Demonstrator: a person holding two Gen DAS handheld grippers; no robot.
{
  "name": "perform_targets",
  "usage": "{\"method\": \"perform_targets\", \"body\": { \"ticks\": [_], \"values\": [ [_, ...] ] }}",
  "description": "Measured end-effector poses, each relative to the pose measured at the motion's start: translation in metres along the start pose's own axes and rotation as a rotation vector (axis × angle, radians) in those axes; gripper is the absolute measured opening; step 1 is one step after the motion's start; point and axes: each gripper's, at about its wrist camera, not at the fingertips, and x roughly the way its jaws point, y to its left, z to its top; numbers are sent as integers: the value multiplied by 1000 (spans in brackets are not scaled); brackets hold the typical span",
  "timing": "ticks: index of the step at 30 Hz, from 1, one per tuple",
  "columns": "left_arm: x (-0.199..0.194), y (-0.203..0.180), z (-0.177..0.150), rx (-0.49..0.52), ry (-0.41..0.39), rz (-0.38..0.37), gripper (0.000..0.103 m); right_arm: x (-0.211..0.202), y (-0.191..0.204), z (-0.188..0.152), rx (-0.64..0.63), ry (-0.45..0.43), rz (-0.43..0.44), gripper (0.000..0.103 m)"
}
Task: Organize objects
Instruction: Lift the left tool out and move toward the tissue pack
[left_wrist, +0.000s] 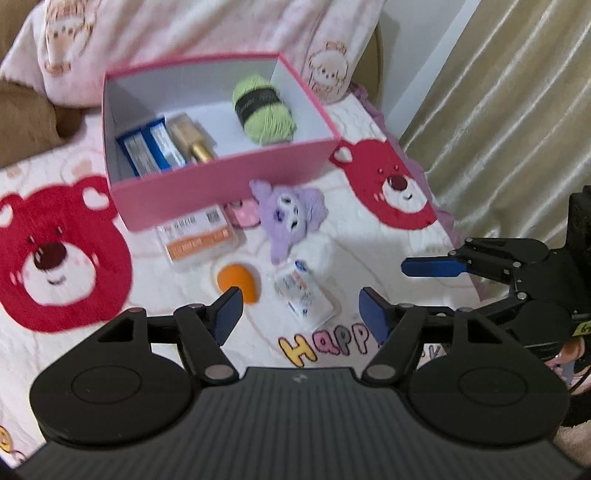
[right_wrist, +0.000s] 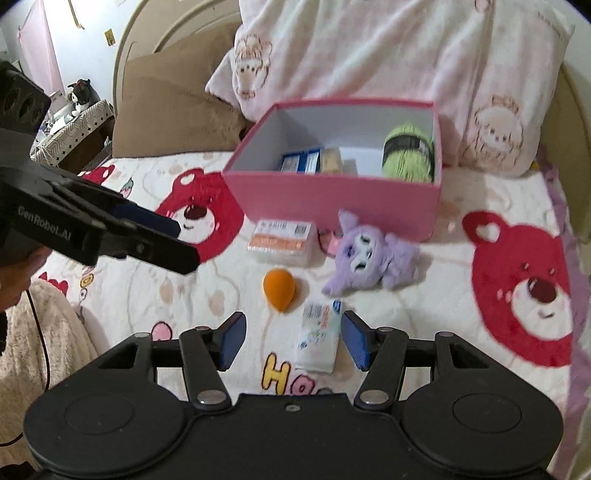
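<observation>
A pink box (left_wrist: 207, 192) (right_wrist: 332, 199) stands on the bed, holding green yarn (left_wrist: 264, 109) (right_wrist: 408, 151), blue boxes (left_wrist: 147, 147) and a gold bottle (left_wrist: 190, 138). In front of it lie an orange-labelled case (left_wrist: 199, 236) (right_wrist: 282, 238), a purple plush (left_wrist: 291, 218) (right_wrist: 369, 254), an orange sponge (left_wrist: 238, 282) (right_wrist: 279, 290) and a white tissue pack (left_wrist: 303, 295) (right_wrist: 319, 338). My left gripper (left_wrist: 301, 314) is open and empty above the sponge and pack. My right gripper (right_wrist: 293, 339) is open, fingers either side of the pack, above it.
The bedspread (right_wrist: 424, 314) has red bear prints. Pink-and-white pillows (right_wrist: 369, 55) and a brown cushion (right_wrist: 177, 110) lie behind the box. A curtain (left_wrist: 498, 110) hangs at the right. A small pink item (left_wrist: 243, 214) sits by the box.
</observation>
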Motion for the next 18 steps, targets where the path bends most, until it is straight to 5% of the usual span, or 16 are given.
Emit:
{"method": "perform_targets", "body": {
  "ticks": [18],
  "values": [
    [116,25,-41,-84,-32,-112,43,122,-9,-39,-31,151,-132,64]
  ]
}}
